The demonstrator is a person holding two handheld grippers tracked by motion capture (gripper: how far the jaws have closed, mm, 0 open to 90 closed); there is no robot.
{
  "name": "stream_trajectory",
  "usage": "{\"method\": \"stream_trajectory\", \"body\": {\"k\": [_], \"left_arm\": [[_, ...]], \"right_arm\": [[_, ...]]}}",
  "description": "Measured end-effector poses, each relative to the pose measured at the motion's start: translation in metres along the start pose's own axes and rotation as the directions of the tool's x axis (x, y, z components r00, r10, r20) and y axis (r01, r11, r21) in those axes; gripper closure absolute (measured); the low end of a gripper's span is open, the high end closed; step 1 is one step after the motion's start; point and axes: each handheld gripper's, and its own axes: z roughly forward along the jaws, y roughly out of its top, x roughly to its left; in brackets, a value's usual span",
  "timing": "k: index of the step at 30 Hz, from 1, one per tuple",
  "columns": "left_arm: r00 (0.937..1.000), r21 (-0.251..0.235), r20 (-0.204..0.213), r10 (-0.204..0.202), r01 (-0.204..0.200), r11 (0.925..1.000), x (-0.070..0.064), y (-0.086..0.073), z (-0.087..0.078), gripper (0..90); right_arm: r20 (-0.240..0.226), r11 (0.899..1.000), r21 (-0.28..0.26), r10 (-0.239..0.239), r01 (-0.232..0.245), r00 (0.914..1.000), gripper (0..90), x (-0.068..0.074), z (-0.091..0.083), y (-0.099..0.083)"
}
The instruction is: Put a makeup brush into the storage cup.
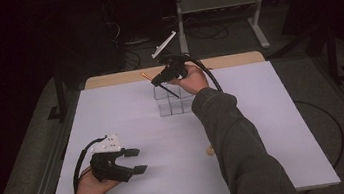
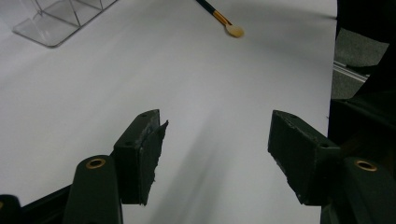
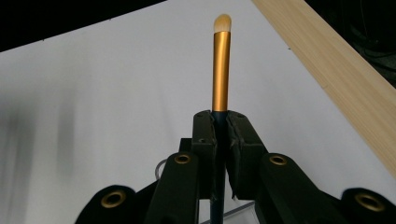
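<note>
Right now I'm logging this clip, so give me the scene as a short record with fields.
right gripper: shut on a makeup brush, held above the clear organizer
left gripper: open, holding nothing, low over the white table
second brush: lying flat on the table
brush tip: cream bristles, gold ferrule

High view overhead, facing forward — gripper views close over shared white table (image 1: 126,113).
</note>
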Motion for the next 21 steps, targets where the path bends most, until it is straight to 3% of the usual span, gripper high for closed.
{"method": "stream_trajectory", "body": {"k": [21], "left_arm": [[1.0000, 0.004, 0.000, -0.004, 0.004, 1.0000, -0.001, 0.001, 0.001, 34.1]], "right_arm": [[0.029, 1.000, 0.004, 0.025, -0.025, 0.9993, 77.9, 0.000, -0.017, -0.023]]}}
